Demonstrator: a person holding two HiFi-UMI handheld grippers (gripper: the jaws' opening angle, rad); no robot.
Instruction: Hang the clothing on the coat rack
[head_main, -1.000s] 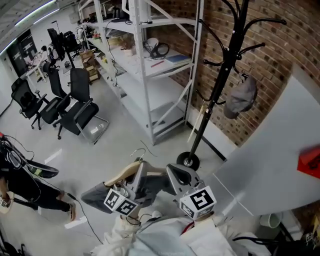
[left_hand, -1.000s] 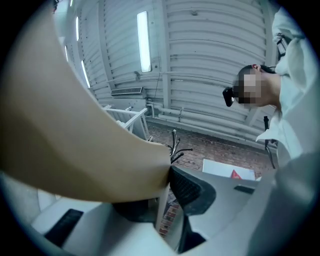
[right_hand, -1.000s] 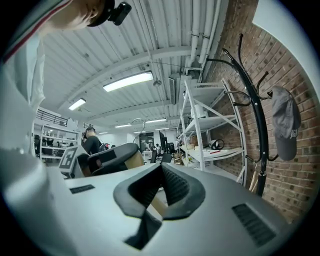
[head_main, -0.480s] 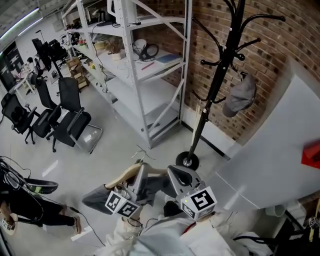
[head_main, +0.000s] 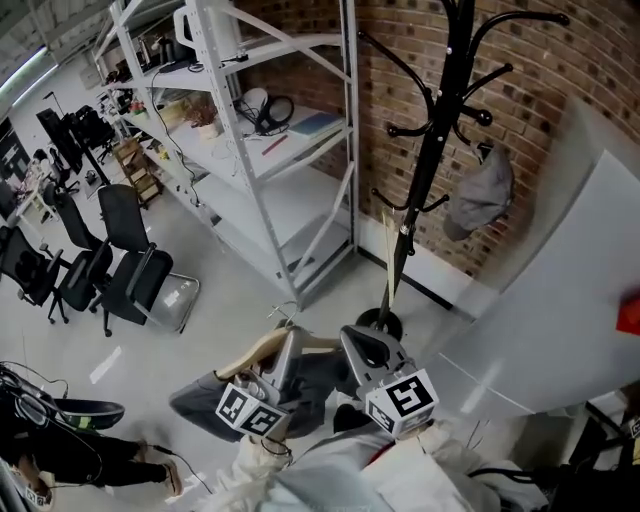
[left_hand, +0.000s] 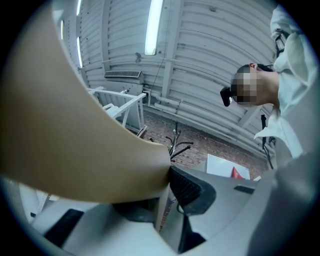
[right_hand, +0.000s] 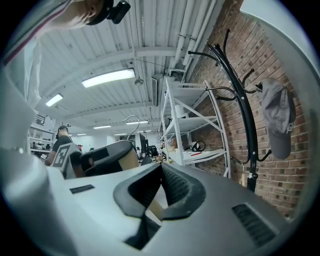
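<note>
Well, we see a big brick wall (head_main: 545, 60) at the back, and a tall white shelf (head_main: 300, 130) stands next to it. Beside the shelf stands the black coat rack (head_main: 440, 150), with its round foot on the floor. The grey clothing (head_main: 205, 395) is not on the rack. It hangs low down in front of us, close to the rack's foot, on a wooden hanger (head_main: 252, 350) (its wire hook sticks up in the middle). Our left tongs (head_main: 283, 345) pinch one arm of the hanger, with the wood pressed against the dark pad. Our right tongs (head_main: 365, 345) pinch the other arm, and a thin bit of wood shows between the two pads. A small grey cap (head_main: 480, 195) hangs on one of the rack's low hooks.
</note>
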